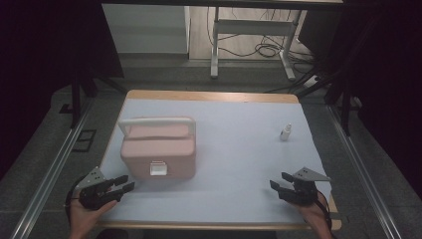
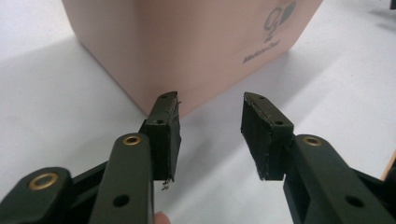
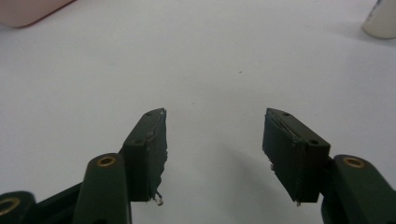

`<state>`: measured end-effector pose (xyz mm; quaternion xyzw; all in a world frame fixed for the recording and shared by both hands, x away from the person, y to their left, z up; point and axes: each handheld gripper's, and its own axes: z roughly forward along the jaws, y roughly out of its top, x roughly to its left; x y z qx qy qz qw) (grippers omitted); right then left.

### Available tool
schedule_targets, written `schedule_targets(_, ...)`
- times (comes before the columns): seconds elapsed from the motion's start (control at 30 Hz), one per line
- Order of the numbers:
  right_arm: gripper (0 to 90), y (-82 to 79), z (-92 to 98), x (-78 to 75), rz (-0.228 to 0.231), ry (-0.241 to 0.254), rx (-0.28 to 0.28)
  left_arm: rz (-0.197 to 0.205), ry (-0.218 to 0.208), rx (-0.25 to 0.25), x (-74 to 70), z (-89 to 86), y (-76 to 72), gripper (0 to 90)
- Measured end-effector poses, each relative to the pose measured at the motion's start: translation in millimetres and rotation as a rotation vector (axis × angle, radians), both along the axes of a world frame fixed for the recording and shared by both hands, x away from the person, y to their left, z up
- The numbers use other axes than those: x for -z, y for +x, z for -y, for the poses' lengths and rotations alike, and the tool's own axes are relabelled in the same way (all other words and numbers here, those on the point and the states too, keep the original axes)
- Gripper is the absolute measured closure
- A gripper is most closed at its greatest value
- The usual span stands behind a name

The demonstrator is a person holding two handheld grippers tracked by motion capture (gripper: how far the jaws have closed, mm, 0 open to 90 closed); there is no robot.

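Left gripper jaws apart, nothing between, aimed at the near-left corner of the pink box, just short of it. Right gripper jaws also apart, empty, over bare white mat at near right. Small white bottle stands upright, far right, well apart from both.
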<state>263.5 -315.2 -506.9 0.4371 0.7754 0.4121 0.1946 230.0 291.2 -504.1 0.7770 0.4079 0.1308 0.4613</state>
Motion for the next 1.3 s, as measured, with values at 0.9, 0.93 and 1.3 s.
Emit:
schedule_targets(0.9,42.4,-1.3,1.1,3.7,0.004,-0.052,-0.040,-0.002,-0.060,-0.128,-8.5,-19.3,-1.6,90.0)
schedule_targets(0.93,42.4,-2.8,1.7,3.5,0.002,-0.048,-0.047,-0.003,-0.063,-0.135,-7.9,-20.7,0.0,90.0)
schedule_targets(1.3,41.4,-2.3,1.4,6.4,-0.017,-0.068,-0.047,-0.030,-0.028,-0.154,-13.4,-27.9,29.9,90.0)
